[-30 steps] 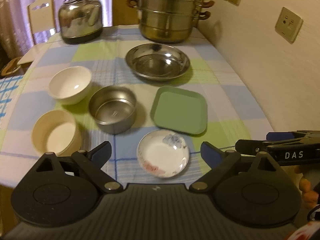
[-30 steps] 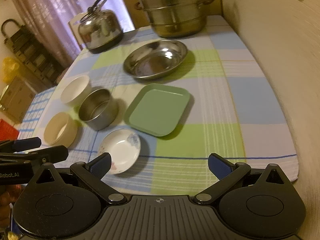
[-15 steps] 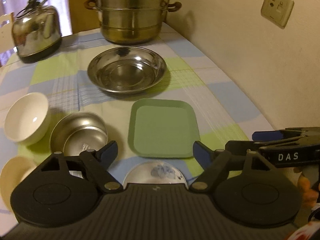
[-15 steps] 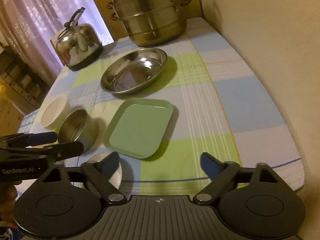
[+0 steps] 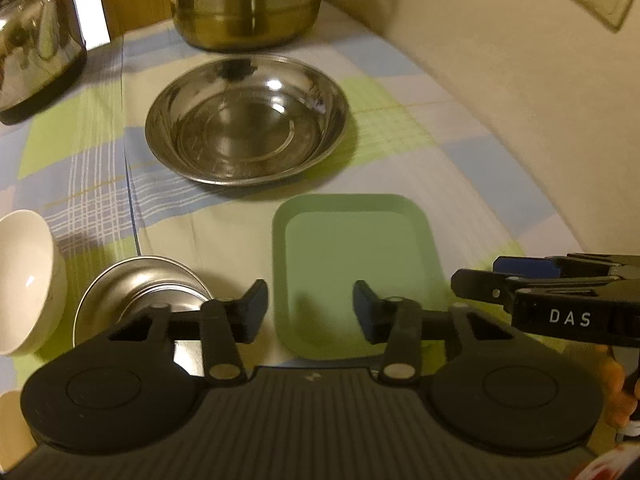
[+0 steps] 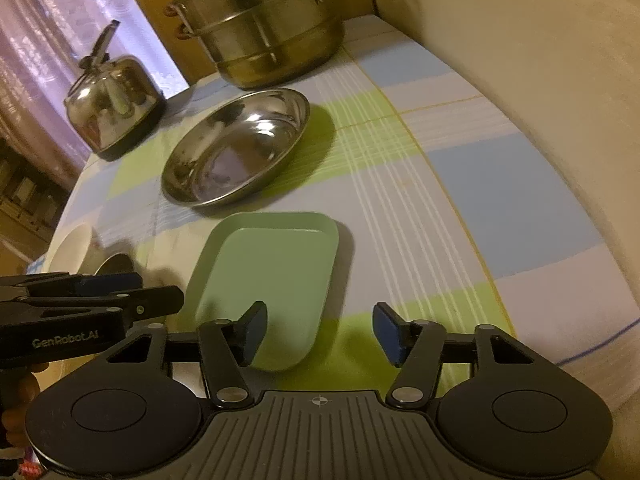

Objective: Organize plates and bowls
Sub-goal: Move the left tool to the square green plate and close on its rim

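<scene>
A green square plate (image 5: 354,264) lies on the checked tablecloth, also in the right wrist view (image 6: 276,276). My left gripper (image 5: 310,308) is open and empty, low over the plate's near-left part. My right gripper (image 6: 320,334) is open and empty at the plate's near-right corner. A wide steel plate (image 5: 246,120) sits beyond it, also in the right wrist view (image 6: 236,146). A small steel bowl (image 5: 140,292) and a white bowl (image 5: 26,280) stand to the left. The right gripper shows at the right of the left wrist view (image 5: 532,280).
A stacked steel steamer pot (image 6: 260,20) and a kettle (image 6: 112,100) stand at the far end. The wall (image 5: 520,80) runs along the table's right side. The left gripper's body (image 6: 80,304) shows at the left of the right wrist view.
Both grippers have moved forward and lower toward the green plate. The small flowered dish and the beige bowl have dropped out of view behind them.
</scene>
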`<control>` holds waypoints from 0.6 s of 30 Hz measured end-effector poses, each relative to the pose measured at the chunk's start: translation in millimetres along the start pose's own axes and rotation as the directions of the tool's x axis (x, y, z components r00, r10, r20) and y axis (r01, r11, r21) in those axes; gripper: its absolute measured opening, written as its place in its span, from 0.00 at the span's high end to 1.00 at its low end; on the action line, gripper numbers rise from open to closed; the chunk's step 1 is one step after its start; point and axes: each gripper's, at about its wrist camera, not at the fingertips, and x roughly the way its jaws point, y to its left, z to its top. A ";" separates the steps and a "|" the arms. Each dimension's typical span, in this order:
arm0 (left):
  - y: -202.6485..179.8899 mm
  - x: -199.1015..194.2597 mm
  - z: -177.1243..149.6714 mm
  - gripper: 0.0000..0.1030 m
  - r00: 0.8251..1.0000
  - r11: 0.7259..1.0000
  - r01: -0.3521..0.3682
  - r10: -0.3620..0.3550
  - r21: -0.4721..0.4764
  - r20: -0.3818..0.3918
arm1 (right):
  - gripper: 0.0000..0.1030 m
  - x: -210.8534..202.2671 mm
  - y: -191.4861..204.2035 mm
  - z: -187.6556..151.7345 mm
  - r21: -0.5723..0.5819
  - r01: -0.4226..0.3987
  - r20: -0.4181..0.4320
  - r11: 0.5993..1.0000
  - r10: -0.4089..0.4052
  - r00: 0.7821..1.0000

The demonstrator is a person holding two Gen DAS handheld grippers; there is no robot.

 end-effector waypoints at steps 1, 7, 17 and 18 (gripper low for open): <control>2.2 4.3 2.6 0.65 1.000 1.000 0.004 -0.004 0.000 -0.011 | 0.48 3.8 0.2 1.5 0.004 0.005 0.000 1.000 -0.005 1.000; 9.3 24.7 15.6 0.69 0.997 1.000 -0.002 0.002 0.001 -0.079 | 0.56 22.7 0.3 7.4 0.041 0.022 -0.018 0.999 -0.022 1.000; 21.1 51.4 23.8 0.83 0.986 1.000 0.002 -0.003 -0.003 -0.164 | 0.67 42.7 2.2 9.8 0.063 0.064 -0.051 0.996 -0.061 0.997; 21.5 53.2 24.3 0.84 0.986 1.000 0.004 -0.004 -0.002 -0.169 | 0.69 44.0 2.0 10.3 0.065 0.068 -0.054 0.996 -0.065 0.996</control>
